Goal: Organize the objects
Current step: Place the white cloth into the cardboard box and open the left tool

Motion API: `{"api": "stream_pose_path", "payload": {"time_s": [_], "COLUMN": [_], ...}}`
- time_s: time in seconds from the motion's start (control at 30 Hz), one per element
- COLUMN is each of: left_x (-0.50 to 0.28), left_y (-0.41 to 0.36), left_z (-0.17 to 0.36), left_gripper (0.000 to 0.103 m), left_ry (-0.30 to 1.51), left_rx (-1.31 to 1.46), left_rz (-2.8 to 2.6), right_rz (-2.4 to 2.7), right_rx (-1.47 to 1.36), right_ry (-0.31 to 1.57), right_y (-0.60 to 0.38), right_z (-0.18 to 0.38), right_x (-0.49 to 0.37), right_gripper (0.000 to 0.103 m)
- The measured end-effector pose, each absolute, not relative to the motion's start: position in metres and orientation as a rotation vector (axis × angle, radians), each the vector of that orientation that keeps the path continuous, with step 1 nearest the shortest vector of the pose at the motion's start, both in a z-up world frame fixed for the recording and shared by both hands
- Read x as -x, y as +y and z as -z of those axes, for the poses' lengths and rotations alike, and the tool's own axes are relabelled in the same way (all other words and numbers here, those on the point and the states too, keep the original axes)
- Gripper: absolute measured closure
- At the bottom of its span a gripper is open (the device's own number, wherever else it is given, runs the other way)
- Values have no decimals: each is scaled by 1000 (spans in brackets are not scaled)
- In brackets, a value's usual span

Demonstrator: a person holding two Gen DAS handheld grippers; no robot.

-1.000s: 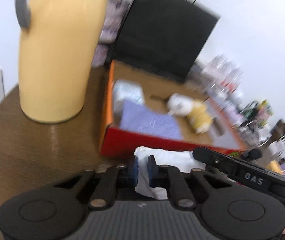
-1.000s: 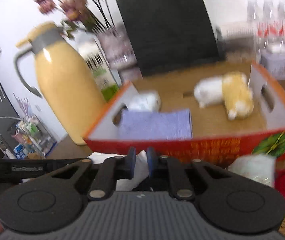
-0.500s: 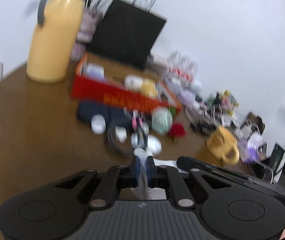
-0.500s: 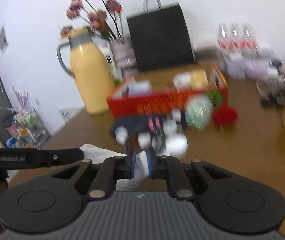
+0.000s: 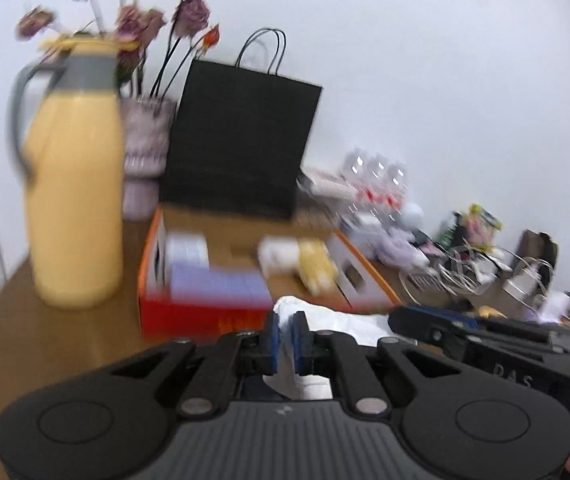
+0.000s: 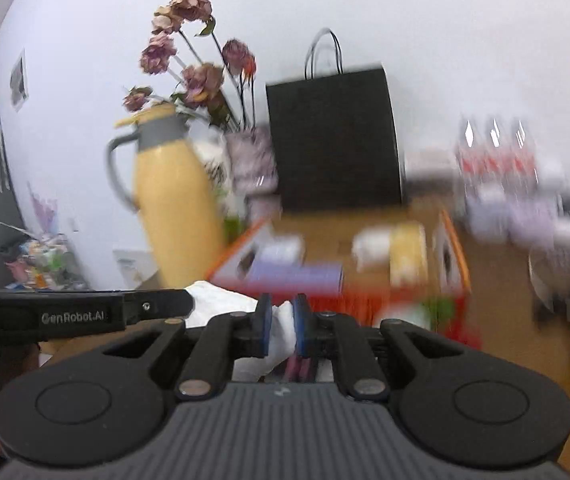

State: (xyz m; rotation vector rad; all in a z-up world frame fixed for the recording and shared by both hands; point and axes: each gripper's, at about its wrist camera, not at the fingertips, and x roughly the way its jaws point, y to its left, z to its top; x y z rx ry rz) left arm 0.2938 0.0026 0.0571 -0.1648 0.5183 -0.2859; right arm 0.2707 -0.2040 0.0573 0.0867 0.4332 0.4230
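Observation:
Both grippers pinch one white cloth between them. My left gripper (image 5: pixel 286 338) is shut on the white cloth (image 5: pixel 325 320). My right gripper (image 6: pixel 283 328) is shut on the same cloth (image 6: pixel 225 304). The cloth hangs just in front of an orange-red cardboard box (image 5: pixel 201 316), also in the right wrist view (image 6: pixel 449 248). In the box lie a purple folded cloth (image 5: pixel 217 284), a white and yellow plush toy (image 5: pixel 305 256) and a white pack (image 5: pixel 187 248). Both views are blurred.
A tall yellow thermos jug (image 5: pixel 75 200) stands left of the box, a black paper bag (image 5: pixel 241 144) and a vase of dried flowers (image 5: pixel 145 148) behind it. Bottles (image 6: pixel 493 152) and clutter crowd the right side of the brown table (image 5: pixel 45 344).
Half a second ago both grippers were pulled back, high over the table with small items in view. Now they are close to the box again, the cloth still held in both.

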Motion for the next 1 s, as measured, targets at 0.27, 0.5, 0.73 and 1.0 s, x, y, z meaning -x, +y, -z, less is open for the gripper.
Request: {"api": "stream_pose_path", "payload": {"time_s": [0.27,0.5,0.73,1.0], "left_x": [-485,-512,-491,-370], "left_y": [3,6,10,17], "left_z": [-29,15,-19,-69], "left_gripper": [97,83,56,35], "left_ry": [744,838,772,633], "left_rx": [-37,-92,-41,27], "left_rz": [84,62,69,129], "right_rz": [-400,-354,-329,-326], "right_rx": [-113,-73,-107,-62], "right_ry": [763,949,860,687], "right_y": [-142,-118,-144,-188], "right_z": [-26,35,2,-54], "right_x": [-484,-526,-510,-416], "right_gripper": [91,74,43,26]}}
